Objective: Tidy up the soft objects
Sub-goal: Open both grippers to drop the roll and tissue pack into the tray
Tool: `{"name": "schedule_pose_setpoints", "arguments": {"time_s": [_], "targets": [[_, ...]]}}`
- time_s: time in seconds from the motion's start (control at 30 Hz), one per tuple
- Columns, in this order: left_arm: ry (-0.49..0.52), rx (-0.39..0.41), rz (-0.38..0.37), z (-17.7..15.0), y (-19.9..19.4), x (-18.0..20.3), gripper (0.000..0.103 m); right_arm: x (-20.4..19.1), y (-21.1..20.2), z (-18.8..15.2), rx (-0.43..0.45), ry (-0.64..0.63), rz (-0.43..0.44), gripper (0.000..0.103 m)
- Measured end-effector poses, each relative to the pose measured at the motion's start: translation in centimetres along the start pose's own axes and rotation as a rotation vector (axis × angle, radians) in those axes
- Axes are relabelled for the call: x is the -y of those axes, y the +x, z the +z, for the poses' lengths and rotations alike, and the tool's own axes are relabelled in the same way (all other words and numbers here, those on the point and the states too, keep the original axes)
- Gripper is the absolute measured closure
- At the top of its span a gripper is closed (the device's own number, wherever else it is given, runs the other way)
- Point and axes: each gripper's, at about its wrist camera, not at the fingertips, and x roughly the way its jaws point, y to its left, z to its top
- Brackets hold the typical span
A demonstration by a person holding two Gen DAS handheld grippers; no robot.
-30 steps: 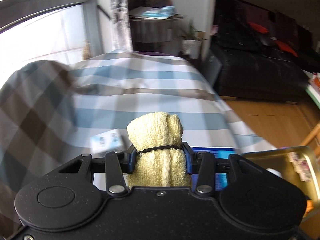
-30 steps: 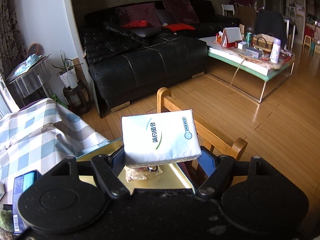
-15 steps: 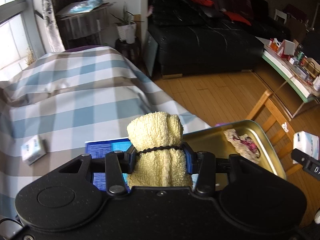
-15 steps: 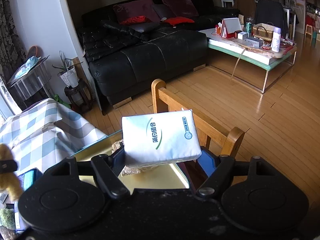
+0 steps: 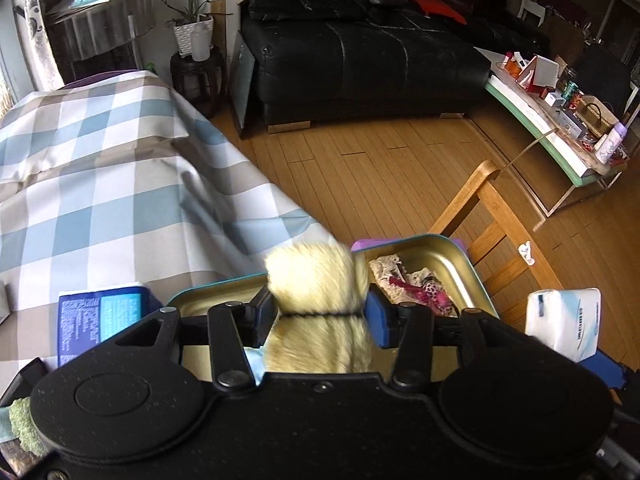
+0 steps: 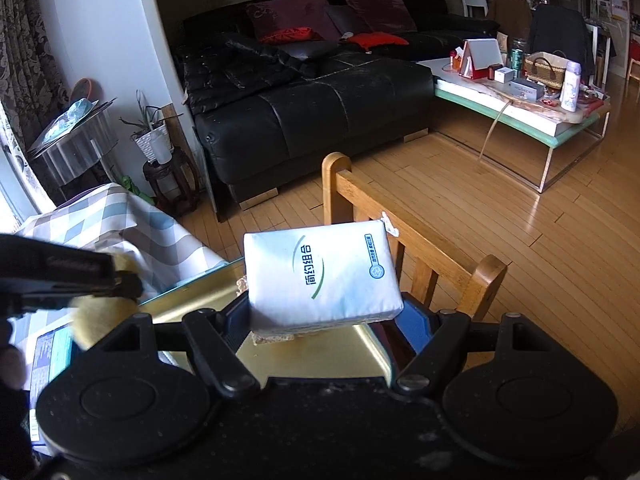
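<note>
My left gripper is shut on a rolled yellow towel tied with a black band, held over the near left part of a gold metal tin. The tin holds a lacy pink and cream cloth. My right gripper is shut on a white tissue pack and holds it above the tin's right end. The pack also shows in the left wrist view. The left gripper and towel show at the left of the right wrist view.
The tin sits at the edge of a checked blue and white tablecloth. A blue packet lies left of the tin. A wooden chair stands just beyond it. A black sofa and a cluttered coffee table stand farther off.
My left gripper has swung right with the towel, from over the tablecloth to over the tin. My right gripper has held nearly still with the tissue pack.
</note>
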Motion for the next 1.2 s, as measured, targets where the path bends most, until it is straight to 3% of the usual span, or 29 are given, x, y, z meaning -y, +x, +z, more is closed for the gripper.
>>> {"name": "schedule_pose_setpoints", "arguments": {"time_s": [0.1, 0.13, 0.67, 1.2], "targets": [[0.006, 0.019, 0.004, 0.1, -0.2, 0.3, 0.043, -0.5, 0.0, -0.1, 0.004, -0.019, 0.019, 0.026], [0.008, 0.023, 0.007, 0.1, -0.2, 0.3, 0.042, -0.6, 0.0, -0.1, 0.006, -0.024, 0.023, 0.021], [0.002, 0.024, 0.105, -1.7, -2.0, -1.5, 0.041, -0.2, 0.1, -0.2, -0.013, -0.012, -0.003, 0.02], [-0.08, -0.015, 0.137, -4.7, -4.4, -5.0, 0.039, -1.6, -0.3, -0.8, -0.038, -0.048, 0.029, 0.02]]}}
